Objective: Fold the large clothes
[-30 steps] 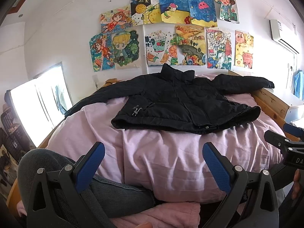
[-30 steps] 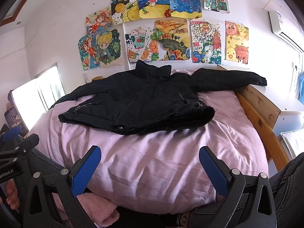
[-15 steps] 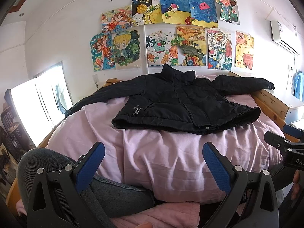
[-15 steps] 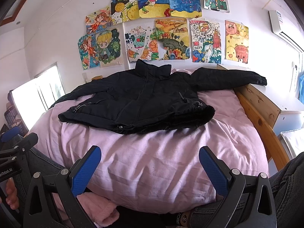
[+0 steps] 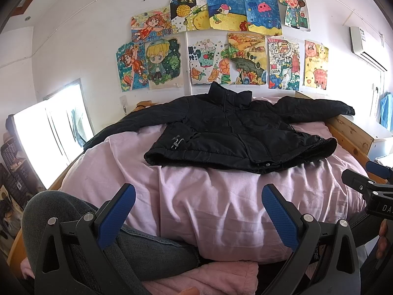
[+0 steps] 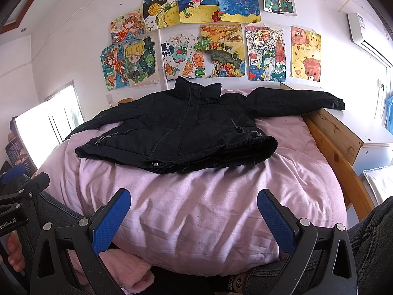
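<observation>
left tool (image 5: 197, 211) low, released | right tool (image 6: 192, 217) low, released | black jacket (image 6: 186, 127) flat, well apart

White wall (image 5: 73, 49) hung with drawings (image 5: 221, 46); bright window (image 5: 49, 135).

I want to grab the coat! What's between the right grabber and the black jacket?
Only rumpled pink bedding lies between the open right gripper and the black jacket; the right wrist view shows it.

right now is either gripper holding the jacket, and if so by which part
Nothing is held. The left gripper and right gripper are both open over the pink duvet, short of the black jacket.
</observation>
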